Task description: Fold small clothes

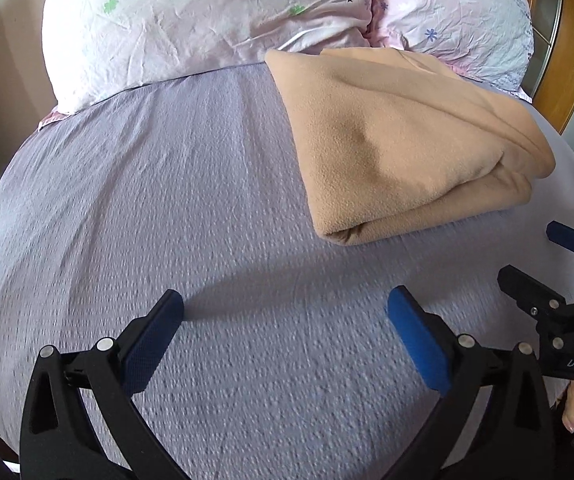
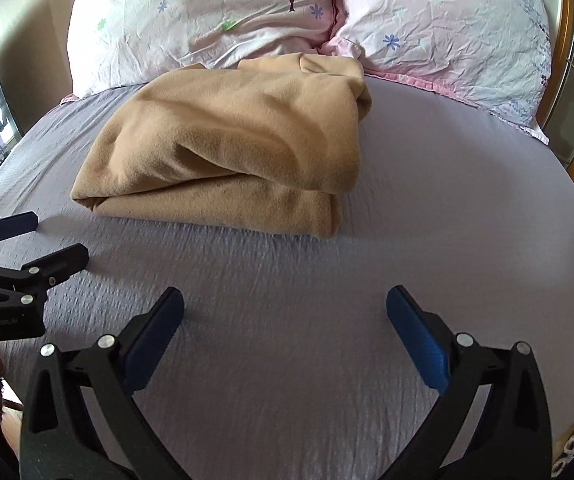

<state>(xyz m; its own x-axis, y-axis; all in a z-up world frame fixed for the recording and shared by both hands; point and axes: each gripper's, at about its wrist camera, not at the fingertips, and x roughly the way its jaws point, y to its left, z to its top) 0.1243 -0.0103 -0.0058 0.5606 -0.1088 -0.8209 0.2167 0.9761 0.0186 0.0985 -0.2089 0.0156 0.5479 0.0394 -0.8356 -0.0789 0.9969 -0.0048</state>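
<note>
The tan fleece garment (image 2: 223,148) lies folded on the lavender textured bedsheet (image 2: 287,280). Left gripper (image 1: 285,316) and right gripper (image 2: 285,316) hover with jaws spread, empty. Best to pinch matching corners evenly.

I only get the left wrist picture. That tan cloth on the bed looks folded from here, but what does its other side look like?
Observer: In the right wrist view, the tan cloth shows two thick folded layers stacked along its near edge.
Operator: There's a second tool poking in at my right edge. What is it doing?
Observer: The right tool is open, and only the bedsheet shows between its fingers.
Operator: Is it touching the cloth?
Observer: No. A strip of bare sheet lies between its fingertips and the cloth's near edge.
</note>
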